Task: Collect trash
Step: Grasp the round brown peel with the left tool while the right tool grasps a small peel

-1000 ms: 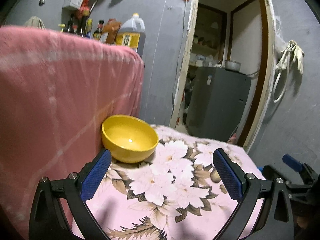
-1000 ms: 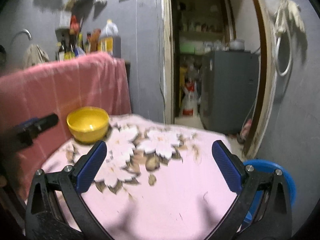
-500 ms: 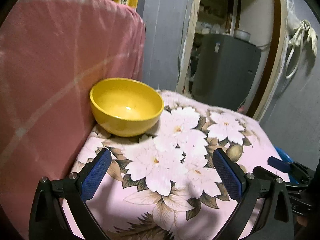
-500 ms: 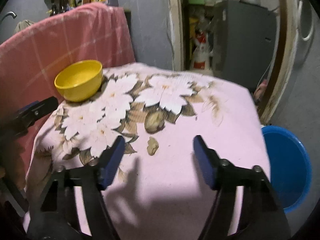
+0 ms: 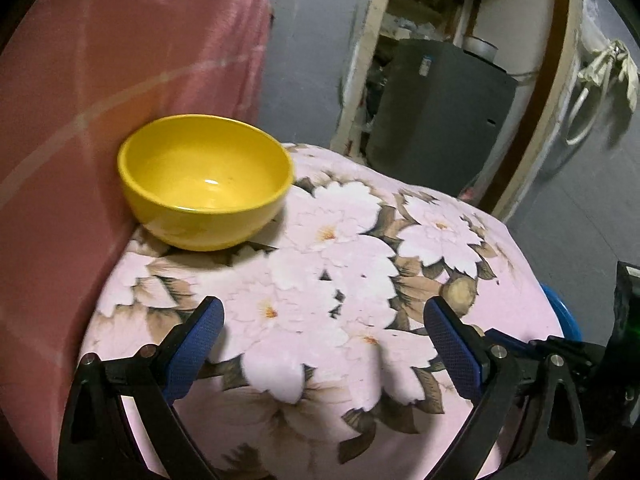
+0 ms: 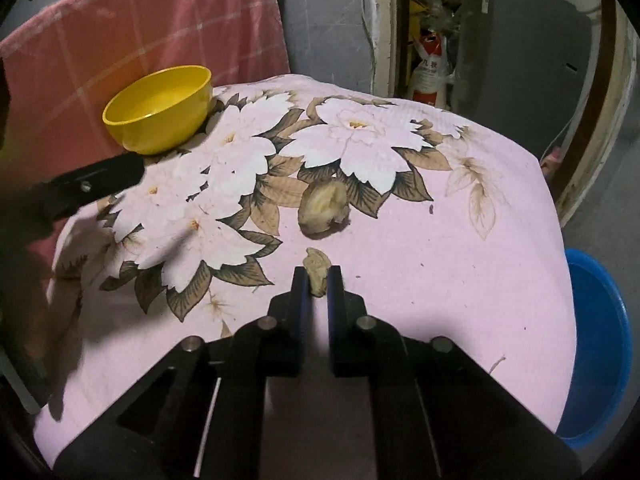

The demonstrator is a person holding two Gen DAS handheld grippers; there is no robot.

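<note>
Scrap (image 6: pixel 317 276) pinched in right hand-held gripper (image 6: pixel 318 284) for binning, prob. in bowl (image 6: pixel 160 110); left hand-held gripper (image 5: pixel 322 344) open, empty.

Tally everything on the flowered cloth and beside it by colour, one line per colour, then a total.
Yellow: 1, the bowl
Tan: 2, the small scrap between the right gripper fingers and the bigger scrap
Blue: 1, the basin beside the table
Total: 4

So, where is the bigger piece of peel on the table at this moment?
In the right wrist view the bigger peel lies mid-table on the floral cloth, just beyond the small scrap pinched in the right gripper.
</note>
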